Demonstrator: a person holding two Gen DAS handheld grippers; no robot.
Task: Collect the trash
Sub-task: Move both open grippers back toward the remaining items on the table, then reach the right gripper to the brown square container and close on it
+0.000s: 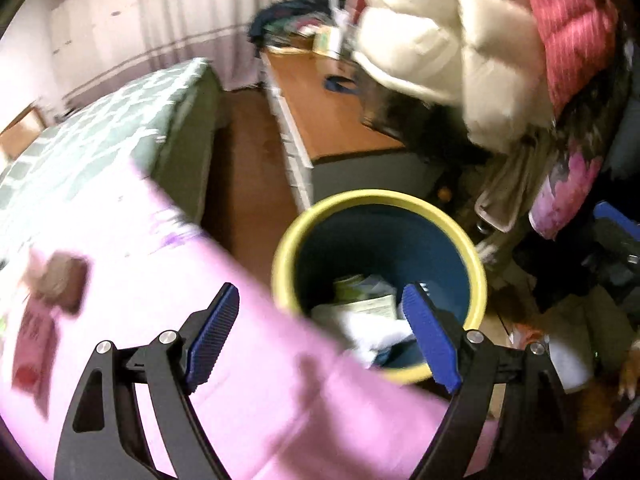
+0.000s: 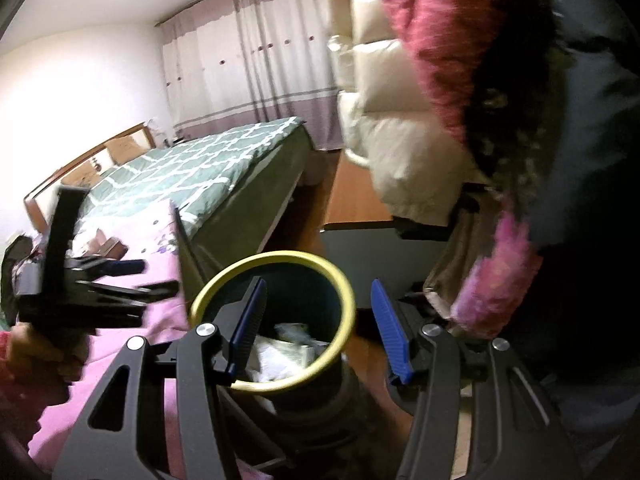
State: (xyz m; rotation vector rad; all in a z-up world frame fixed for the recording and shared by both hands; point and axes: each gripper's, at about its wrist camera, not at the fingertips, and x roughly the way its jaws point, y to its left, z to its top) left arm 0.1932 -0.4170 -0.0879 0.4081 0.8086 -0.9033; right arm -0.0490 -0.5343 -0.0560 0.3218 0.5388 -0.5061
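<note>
Hovering both grippers at the bin (image 1: pixel 380 280). Left gripper (image 1: pixel 320 336) spread wide, nothing between its pads; right gripper (image 2: pixel 316 328) likewise released and empty. Bin stands on the floor against the bed's edge, beside the pink blanket (image 1: pixel 200 360); paper trash (image 1: pixel 364 304) already lies in its bottom. From my left gripper the bin's mouth sits ahead and slightly right; from my right gripper it sits ahead and slightly left, rim just past the left pad. Small brownish and pink items (image 1: pixel 56 288) rest on the blanket, left of the left gripper; blurred, possibly more trash. Left is nearer them.
</note>
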